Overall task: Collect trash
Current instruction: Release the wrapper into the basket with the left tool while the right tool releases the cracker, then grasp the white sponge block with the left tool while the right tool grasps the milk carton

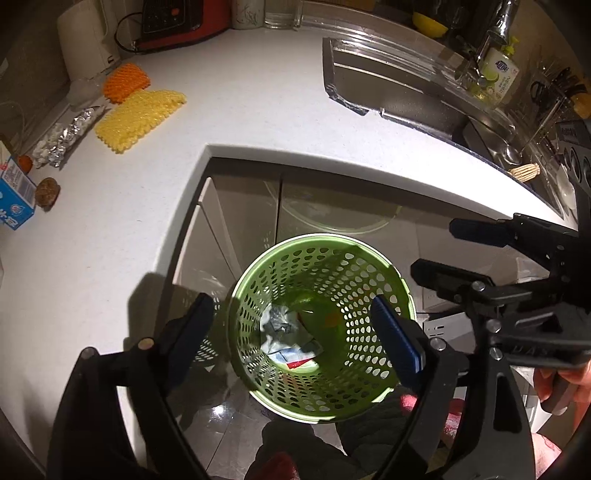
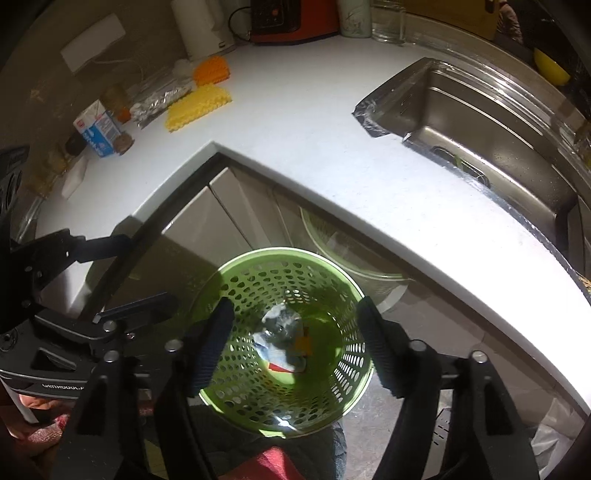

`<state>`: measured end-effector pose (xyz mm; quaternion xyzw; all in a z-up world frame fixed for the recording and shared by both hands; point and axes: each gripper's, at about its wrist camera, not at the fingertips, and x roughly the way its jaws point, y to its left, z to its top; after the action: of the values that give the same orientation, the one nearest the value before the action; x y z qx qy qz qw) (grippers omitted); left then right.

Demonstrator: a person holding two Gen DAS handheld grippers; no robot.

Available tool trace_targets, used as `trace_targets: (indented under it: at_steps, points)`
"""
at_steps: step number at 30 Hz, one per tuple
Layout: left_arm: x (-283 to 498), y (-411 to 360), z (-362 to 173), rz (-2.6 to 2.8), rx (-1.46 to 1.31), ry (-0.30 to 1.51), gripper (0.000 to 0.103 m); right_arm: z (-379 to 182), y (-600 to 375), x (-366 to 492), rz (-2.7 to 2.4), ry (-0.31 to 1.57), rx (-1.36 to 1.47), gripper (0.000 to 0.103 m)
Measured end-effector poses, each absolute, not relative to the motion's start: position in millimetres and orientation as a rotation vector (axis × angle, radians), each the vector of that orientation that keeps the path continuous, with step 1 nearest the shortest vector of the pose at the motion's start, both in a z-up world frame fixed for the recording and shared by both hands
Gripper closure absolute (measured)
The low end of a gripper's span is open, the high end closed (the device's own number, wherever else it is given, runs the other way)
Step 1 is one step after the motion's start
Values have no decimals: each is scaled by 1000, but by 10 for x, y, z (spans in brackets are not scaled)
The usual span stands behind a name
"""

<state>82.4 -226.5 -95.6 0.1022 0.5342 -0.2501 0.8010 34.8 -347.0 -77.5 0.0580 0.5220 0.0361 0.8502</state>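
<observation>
A green perforated basket (image 1: 369, 280) (image 2: 251, 291) stands on the floor below the counter corner. At its bottom lies crumpled foil and paper trash (image 1: 284, 332) (image 2: 280, 332). My left gripper (image 1: 291, 325) hangs open above the basket mouth, with nothing between its blue pads. Beside it my right gripper (image 2: 295, 332) is open over the same basket and also holds nothing. Each shows in the other's view: right gripper (image 1: 434, 245), left gripper (image 2: 151, 269). On the white counter lie a yellow foam net (image 1: 140, 120), an orange foam net (image 1: 127, 81), a foil wrapper (image 1: 70, 134) and a blue milk carton (image 1: 14, 199).
A steel sink (image 1: 399, 92) takes up the counter's right side, with a soap bottle (image 1: 498, 77) behind it. A white kettle (image 1: 88, 40) and a red appliance (image 1: 177, 22) stand at the back. Cabinet doors (image 2: 207, 236) face the basket. A brown round object (image 1: 47, 191) sits by the carton.
</observation>
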Motion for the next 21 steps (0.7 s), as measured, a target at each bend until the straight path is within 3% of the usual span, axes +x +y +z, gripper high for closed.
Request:
trace_targets:
  at_steps: [15,21]
  points:
    - [877,-1985,-682,-444,151,1075,19,-353,-3406,622,75,993,61,21]
    - [1025,-1699,-477,-325,56,1012,11,-142,-3276,957,153,940,11,16]
